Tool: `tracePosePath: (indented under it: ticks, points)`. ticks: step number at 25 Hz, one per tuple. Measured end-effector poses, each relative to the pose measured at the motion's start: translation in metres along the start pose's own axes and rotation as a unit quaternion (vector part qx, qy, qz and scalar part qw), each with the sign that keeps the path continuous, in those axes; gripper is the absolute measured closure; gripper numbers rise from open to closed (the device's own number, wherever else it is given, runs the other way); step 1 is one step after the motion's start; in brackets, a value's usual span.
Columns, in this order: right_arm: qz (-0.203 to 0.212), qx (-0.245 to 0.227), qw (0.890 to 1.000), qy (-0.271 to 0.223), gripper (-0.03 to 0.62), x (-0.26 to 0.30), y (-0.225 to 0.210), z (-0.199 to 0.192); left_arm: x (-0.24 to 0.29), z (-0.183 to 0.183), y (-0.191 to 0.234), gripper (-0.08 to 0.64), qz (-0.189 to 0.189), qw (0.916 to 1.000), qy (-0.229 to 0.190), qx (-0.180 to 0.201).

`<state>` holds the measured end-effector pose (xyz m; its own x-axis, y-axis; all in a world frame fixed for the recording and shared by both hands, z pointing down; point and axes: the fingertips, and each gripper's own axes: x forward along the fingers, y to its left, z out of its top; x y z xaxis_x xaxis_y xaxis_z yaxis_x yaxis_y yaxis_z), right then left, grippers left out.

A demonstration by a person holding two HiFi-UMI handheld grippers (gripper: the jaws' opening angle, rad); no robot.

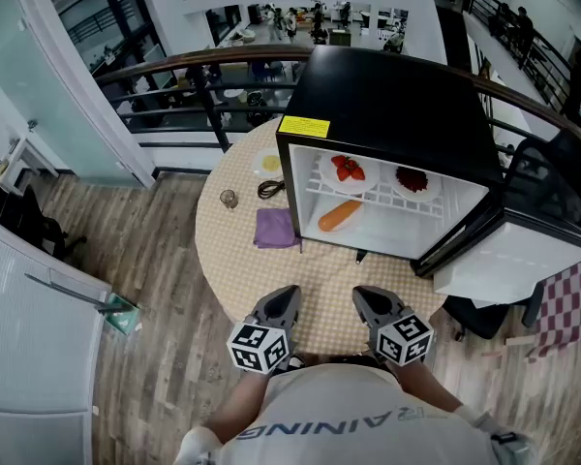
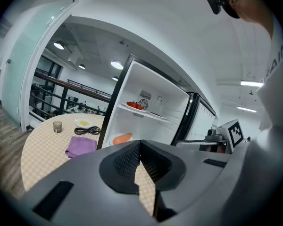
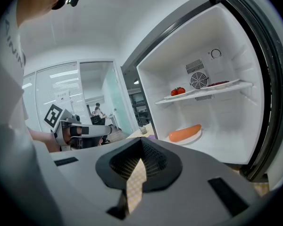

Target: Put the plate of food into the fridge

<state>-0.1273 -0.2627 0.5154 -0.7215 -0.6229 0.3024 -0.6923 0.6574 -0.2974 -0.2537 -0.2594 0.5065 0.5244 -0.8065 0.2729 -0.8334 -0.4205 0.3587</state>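
**Grippers closed and empty, plates sit inside the open fridge**

In the head view, the left gripper (image 1: 283, 296) and right gripper (image 1: 366, 298) hang at lower centre over the checked round table (image 1: 234, 260). Each has its jaws pressed together on nothing. Right of centre, the black mini fridge (image 1: 387, 105) stands open on the table. A plate of long orange food (image 1: 341, 216) lies on the fridge floor. A strawberry plate (image 1: 345, 170) and a plate of dark red food (image 1: 412, 179) rest on the shelf above. A purple cloth (image 1: 274, 228) lies just left of the fridge.
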Motion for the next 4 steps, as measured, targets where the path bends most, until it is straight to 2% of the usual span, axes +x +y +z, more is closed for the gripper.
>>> tracePosePath:
  ticks: [4]
  points:
    - [0.000, 0.000, 1.000, 0.000, 0.571, 0.0021, -0.0015, 0.0008, 0.0012, -0.0004, 0.0024, 0.551, 0.002, 1.0000, 0.001, -0.001]
